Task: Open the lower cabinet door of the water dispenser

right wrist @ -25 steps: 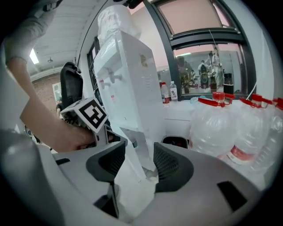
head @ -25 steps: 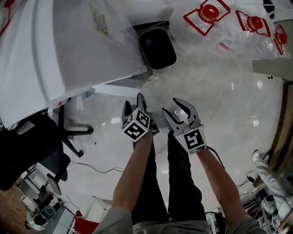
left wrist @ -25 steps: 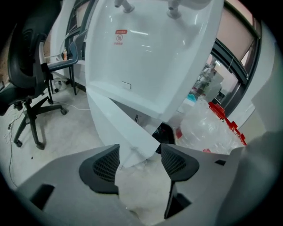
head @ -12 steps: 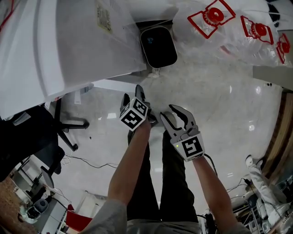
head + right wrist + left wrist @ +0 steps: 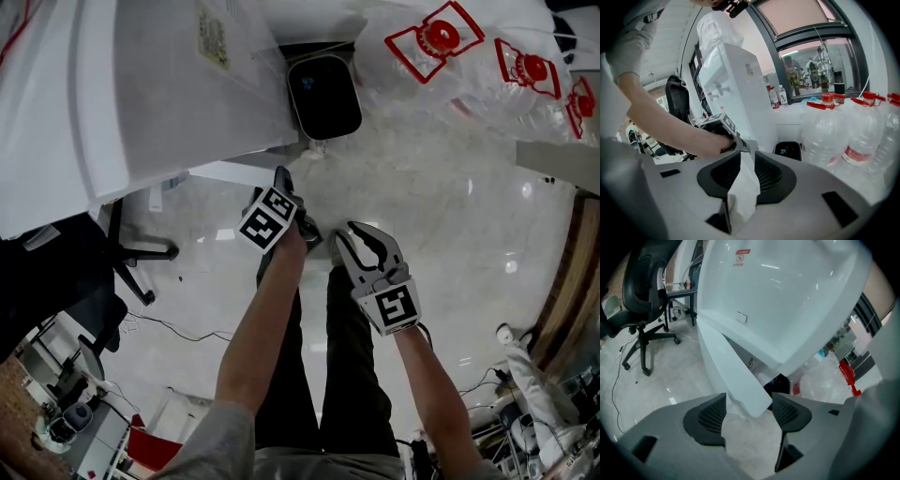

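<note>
right gripper [image 5: 745, 168]: jaws have just been closing, down to a slim gap now, nothing pinched in there as far as I can see
left gripper [image 5: 749, 411]: jaws have just been opening and are spread wide, with the free corner of the door poking in between them. The pads [image 5: 710, 418] look clear of it
lower cabinet door [image 5: 731, 366]: white panel, swung out a bit from the dispenser's base, right at the left gripper
water dispenser [image 5: 783, 301]: white unit, just ahead of both grippers
black bin [image 5: 324, 96]: on the glossy floor [image 5: 450, 187] beside the dispenser's base, a bit further on
water bottles [image 5: 829, 136]: big clear jugs with red caps, right of the bin
office chair [image 5: 644, 296]: black, well off on the dispenser's other side
</note>
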### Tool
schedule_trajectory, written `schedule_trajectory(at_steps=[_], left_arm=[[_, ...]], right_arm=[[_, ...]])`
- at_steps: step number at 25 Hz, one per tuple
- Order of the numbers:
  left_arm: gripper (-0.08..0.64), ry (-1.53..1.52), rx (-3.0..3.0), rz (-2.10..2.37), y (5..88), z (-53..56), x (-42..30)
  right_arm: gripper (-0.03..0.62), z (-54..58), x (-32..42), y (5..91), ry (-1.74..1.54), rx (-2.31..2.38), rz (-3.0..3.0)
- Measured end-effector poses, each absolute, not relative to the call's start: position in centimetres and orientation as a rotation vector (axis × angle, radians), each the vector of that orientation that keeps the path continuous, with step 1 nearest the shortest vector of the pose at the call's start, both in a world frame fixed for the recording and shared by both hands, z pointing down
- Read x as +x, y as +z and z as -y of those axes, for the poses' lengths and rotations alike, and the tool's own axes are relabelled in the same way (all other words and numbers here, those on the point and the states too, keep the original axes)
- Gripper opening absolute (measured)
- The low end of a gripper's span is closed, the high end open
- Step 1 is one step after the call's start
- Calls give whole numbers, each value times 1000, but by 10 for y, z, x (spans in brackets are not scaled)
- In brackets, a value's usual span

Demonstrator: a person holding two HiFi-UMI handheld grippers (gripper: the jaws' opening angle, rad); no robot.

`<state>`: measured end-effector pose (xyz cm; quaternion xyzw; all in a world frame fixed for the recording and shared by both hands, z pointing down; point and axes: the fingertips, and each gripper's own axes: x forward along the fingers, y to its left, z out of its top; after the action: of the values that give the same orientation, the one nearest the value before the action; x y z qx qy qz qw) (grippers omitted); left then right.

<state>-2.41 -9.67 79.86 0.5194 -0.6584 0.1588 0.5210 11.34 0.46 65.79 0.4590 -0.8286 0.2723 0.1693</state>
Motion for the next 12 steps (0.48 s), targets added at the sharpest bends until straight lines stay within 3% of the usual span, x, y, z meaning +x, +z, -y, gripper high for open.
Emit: schedule_trajectory(at_steps=[12], left_arm=[[282, 445, 1290, 1622, 796, 80, -33]], right_arm=[[28, -1, 113, 663, 763, 1261, 2388]])
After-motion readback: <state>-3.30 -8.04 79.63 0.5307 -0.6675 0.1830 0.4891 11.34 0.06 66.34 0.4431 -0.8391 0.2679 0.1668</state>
